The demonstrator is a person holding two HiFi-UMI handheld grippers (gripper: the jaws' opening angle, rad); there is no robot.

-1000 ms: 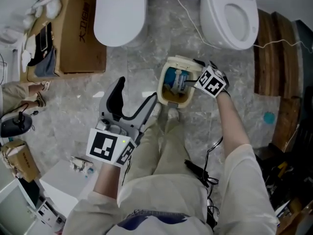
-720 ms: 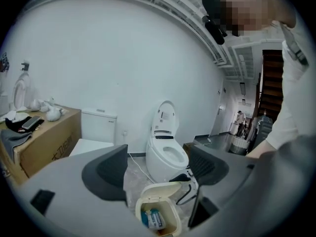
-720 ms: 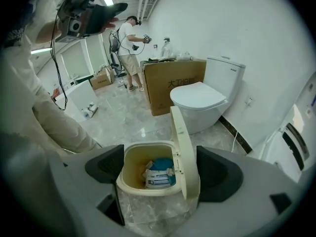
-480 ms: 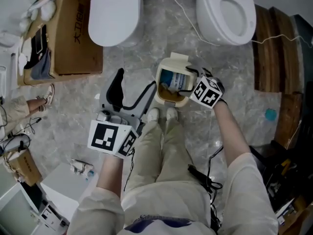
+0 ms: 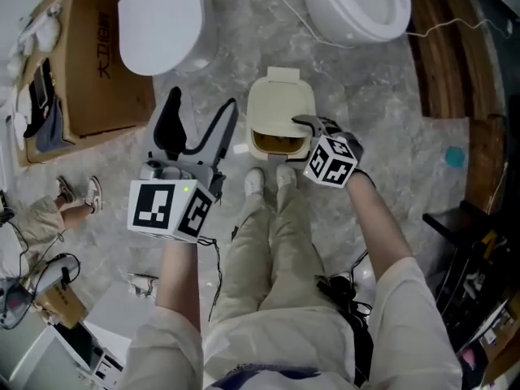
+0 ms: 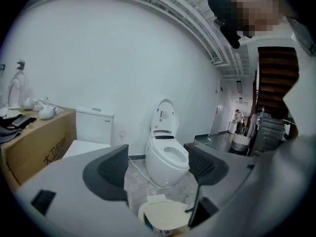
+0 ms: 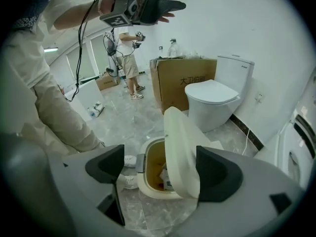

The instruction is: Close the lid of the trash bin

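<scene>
From above, the cream plastic trash bin (image 5: pixel 280 158) stands on the grey marbled floor (image 5: pixel 382 96), with the person's pale shoes (image 5: pixel 257 182) just in front of it. Its rounded lid (image 5: pixel 280 104) is tipped most of the way down, leaving only a slot of yellow-brown interior showing. The right tongs (image 5: pixel 313 132) reach in at the bin's right front edge. The left tongs (image 5: pixel 199 116) hang well to the bin's left with their dark curved jaws spread wide and nothing between them. Beyond the bin are two glossy white toilets, one with its seat cover shut (image 5: pixel 158 23) and one open (image 5: pixel 357 2), and a cardboard box (image 5: pixel 89 63) further left. The left gripper view shows open jaws framing the open toilet, with the lid low beneath. In the right gripper view the jaws stand apart. The smooth, half-lowered lid sits between them close to the right-hand pad (image 7: pixel 217 174), though contact cannot be judged. Crumpled packaging (image 7: pixel 165 177) lies inside the bin.
</scene>
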